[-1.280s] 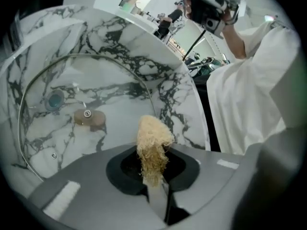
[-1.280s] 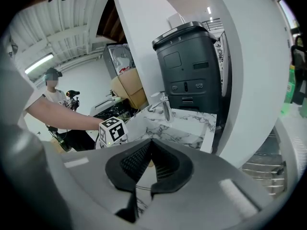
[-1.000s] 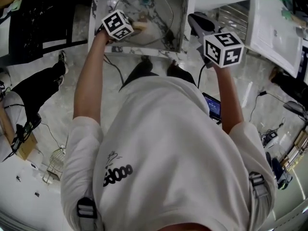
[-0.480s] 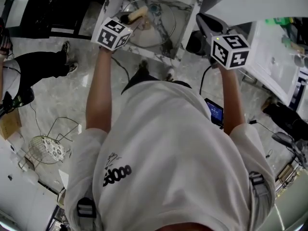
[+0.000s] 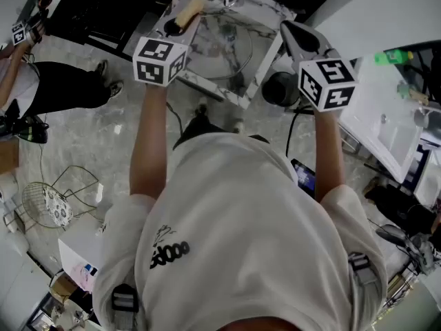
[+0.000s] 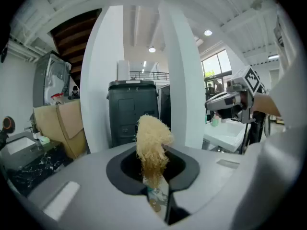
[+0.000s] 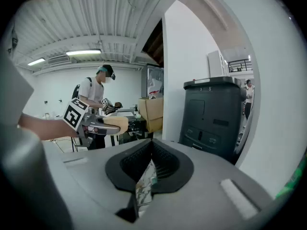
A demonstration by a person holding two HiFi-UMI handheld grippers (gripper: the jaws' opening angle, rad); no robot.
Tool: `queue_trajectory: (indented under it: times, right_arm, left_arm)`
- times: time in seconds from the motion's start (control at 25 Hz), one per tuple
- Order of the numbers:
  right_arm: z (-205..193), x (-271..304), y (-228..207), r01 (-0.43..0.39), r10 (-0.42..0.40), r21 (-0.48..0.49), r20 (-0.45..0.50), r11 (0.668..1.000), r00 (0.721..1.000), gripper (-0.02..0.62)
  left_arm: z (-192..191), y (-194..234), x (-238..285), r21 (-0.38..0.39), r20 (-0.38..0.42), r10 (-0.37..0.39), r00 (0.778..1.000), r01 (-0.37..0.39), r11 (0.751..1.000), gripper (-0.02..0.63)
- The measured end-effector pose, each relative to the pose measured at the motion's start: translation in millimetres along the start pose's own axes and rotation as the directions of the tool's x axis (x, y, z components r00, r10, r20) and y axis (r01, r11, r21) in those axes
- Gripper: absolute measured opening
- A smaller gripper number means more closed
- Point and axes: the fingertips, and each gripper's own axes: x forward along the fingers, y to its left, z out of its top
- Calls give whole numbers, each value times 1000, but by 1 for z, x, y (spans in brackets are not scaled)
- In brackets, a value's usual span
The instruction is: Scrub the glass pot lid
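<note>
The glass pot lid point(image 5: 224, 47) lies in the marble sink point(image 5: 207, 88) at the top of the head view. My left gripper point(image 5: 180, 21) is raised over the sink's left rim, shut on a tan fibrous scrubber point(image 5: 189, 11) that stands up between the jaws point(image 6: 152, 140). In its own view the left gripper point(image 6: 154, 183) points level into the room, and the lid is out of sight. My right gripper point(image 5: 293, 33) hangs over the sink's right rim; its jaws point(image 7: 144, 176) meet with nothing in them. The right gripper view also catches the left gripper point(image 7: 103, 124).
A dark grey bin point(image 7: 218, 116) and a white column point(image 6: 180, 75) stand ahead. Another person point(image 7: 98, 95) stands by a cardboard box point(image 7: 151, 111). A white counter point(image 5: 386, 116) is at right, a black round object point(image 5: 279, 88) beside the sink, a wire basket point(image 5: 55, 202) on the floor.
My left gripper lifted the scrubber off the lid and out toward the sink's far left rim. The right gripper stayed by the right rim. The head view swung left.
</note>
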Motion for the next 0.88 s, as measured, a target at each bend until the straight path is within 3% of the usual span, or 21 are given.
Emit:
queue_trajectory:
  times: [0.28, 0.6, 0.88]
  right_arm:
    - [42, -26, 9, -6, 11, -59, 84, 998, 996, 2]
    - [80, -48, 23, -19, 38, -124, 155, 992, 987, 3]
    - [98, -60, 36, -28, 61, -169, 194, 985, 979, 2]
  left_arm:
    - [52, -18, -33, 41, 109, 75, 991, -80, 996, 48]
    - [107, -31, -67, 109, 221, 135, 966, -162, 981, 48]
    - [137, -49, -85, 180, 278, 137, 951, -192, 965, 48]
